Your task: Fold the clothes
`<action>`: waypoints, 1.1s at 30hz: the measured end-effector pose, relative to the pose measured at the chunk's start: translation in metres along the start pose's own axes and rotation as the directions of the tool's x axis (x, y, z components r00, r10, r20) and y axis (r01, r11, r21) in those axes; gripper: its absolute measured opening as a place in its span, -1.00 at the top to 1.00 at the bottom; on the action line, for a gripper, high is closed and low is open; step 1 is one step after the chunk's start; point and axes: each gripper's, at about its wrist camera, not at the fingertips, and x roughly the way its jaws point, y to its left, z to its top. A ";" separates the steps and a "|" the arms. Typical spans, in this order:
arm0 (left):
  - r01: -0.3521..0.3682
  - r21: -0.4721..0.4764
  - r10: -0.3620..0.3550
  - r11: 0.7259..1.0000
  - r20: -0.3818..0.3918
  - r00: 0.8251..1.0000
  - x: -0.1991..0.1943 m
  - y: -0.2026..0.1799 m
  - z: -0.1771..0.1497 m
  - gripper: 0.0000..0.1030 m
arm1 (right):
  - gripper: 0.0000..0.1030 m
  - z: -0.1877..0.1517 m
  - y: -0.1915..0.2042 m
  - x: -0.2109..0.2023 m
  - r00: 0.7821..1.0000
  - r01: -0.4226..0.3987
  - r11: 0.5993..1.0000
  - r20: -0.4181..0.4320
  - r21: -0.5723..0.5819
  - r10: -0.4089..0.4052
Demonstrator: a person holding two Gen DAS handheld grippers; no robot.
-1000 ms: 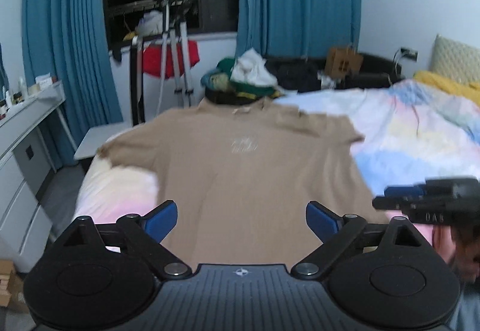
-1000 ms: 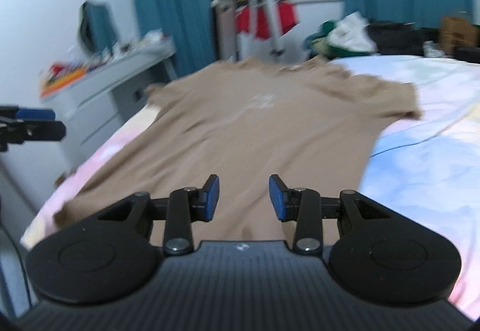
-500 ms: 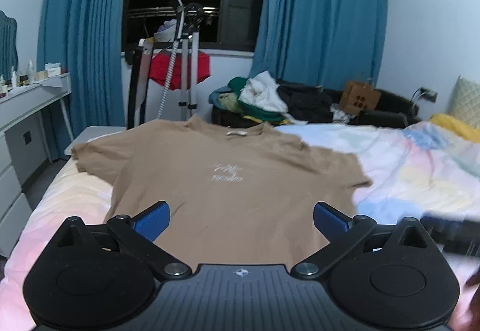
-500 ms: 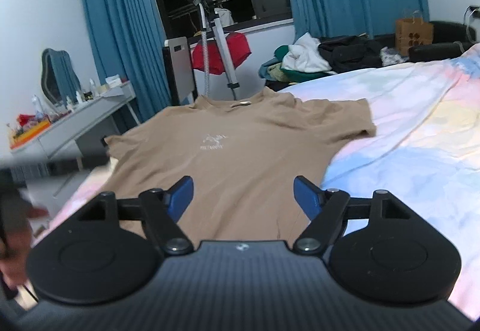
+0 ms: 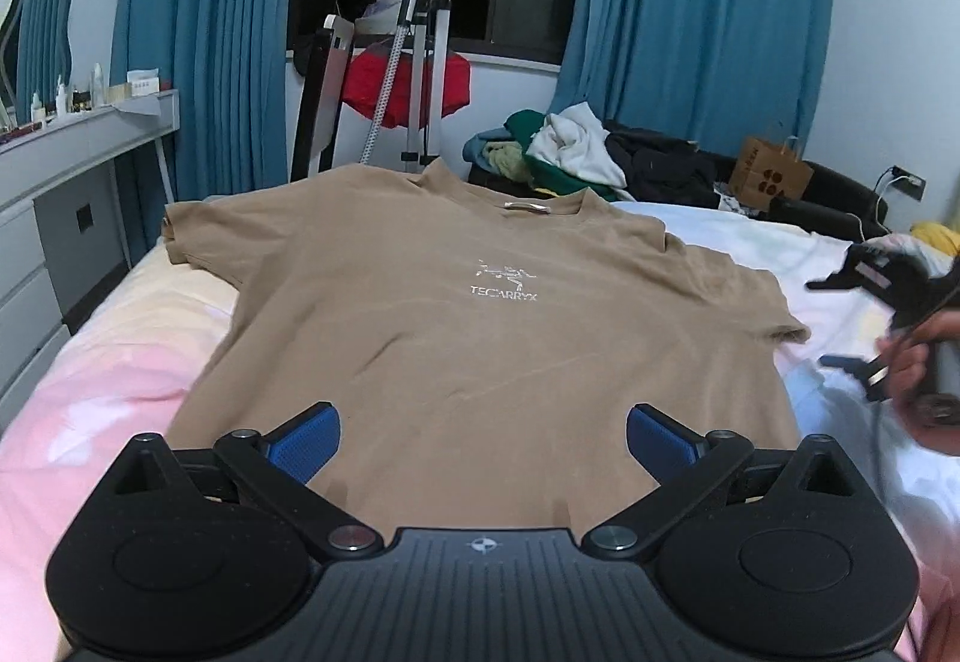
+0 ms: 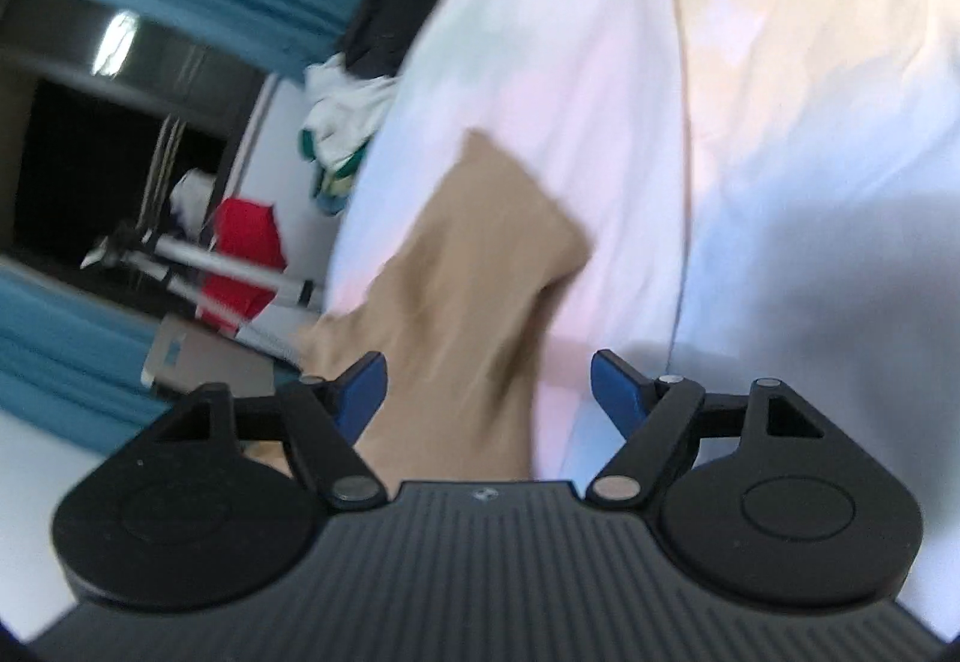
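Gaping wide above tan shirt (image 5: 480, 314), both tongs (image 5: 483, 440) (image 6: 487, 395) hold nothing.

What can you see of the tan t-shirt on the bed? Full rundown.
The tan t-shirt is a short-sleeved crew-neck in soft, cotton-like fabric, with a small white logo and lettering on the chest and a light label inside the collar. It lies unfolded, spread front-up on the pastel bedspread, collar toward the window and hem toward the camera, with mild creases. Both sleeves are spread out; the right wrist view shows one sleeve, blurred. Nothing grips it.
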 end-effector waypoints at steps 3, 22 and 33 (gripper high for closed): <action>-0.010 0.009 0.010 1.000 0.022 1.000 0.009 0.001 0.003 -0.99 | -0.51 0.005 -0.005 0.037 0.999 -0.036 0.998 0.002 -0.047 0.036; -0.070 -0.108 0.072 0.992 0.018 0.997 0.030 0.033 0.021 -0.99 | 0.82 -0.030 0.121 0.100 0.944 0.207 0.746 0.330 -0.632 0.018; -0.158 -0.148 0.173 0.976 0.101 0.980 -0.010 0.058 0.035 -0.99 | 0.81 -0.172 0.238 0.113 0.922 0.326 0.412 0.382 -0.851 0.059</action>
